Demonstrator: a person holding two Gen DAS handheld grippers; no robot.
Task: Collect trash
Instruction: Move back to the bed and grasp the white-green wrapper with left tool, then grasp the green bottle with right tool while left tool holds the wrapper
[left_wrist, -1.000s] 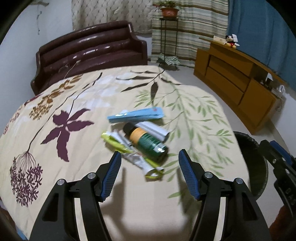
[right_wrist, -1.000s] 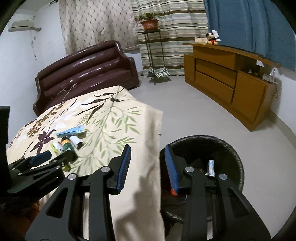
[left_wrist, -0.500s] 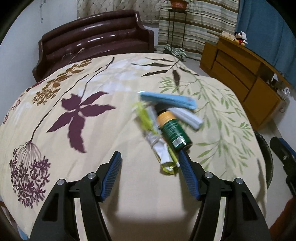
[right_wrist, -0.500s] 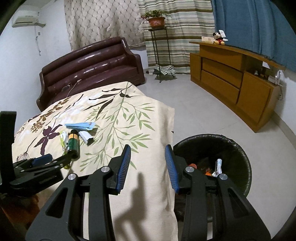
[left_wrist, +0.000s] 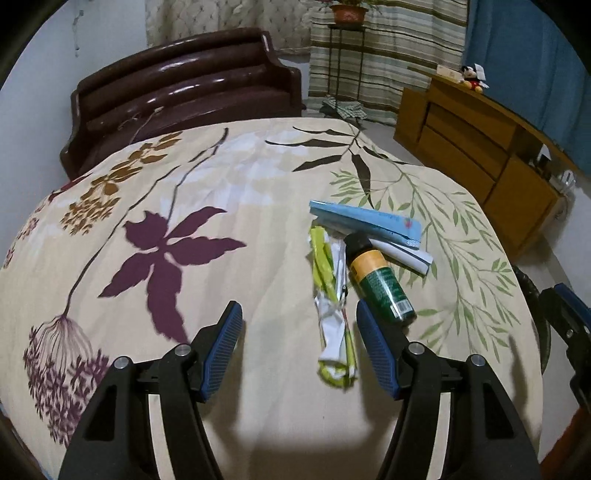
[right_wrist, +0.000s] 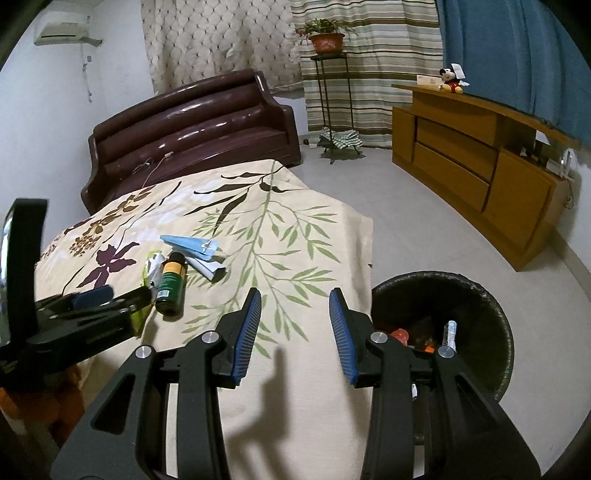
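Note:
A small heap of trash lies on the floral bedspread (left_wrist: 184, 206): a green and orange bottle (left_wrist: 378, 278), a crumpled yellow-green and silver wrapper (left_wrist: 334, 317), a light blue tube box (left_wrist: 365, 221) and a white tube (left_wrist: 404, 254). My left gripper (left_wrist: 299, 325) hangs open just in front of the heap, the wrapper's near end between its fingers, untouched. In the right wrist view the bottle (right_wrist: 170, 282) and blue box (right_wrist: 192, 245) lie to the left. My right gripper (right_wrist: 295, 310) is open and holds nothing, over the bed's edge beside the black bin (right_wrist: 476, 295).
The bin holds several scraps and stands on the grey floor (right_wrist: 388, 206) right of the bed. A dark brown sofa (right_wrist: 195, 125) stands beyond the bed, a wooden cabinet (right_wrist: 476, 162) along the right wall, a plant stand (right_wrist: 327, 74) by the curtains.
The left gripper has swung left, so the heap now sits toward its right finger, the wrapper's end between the fingers. The right gripper has shifted left from over the bin toward the bed.

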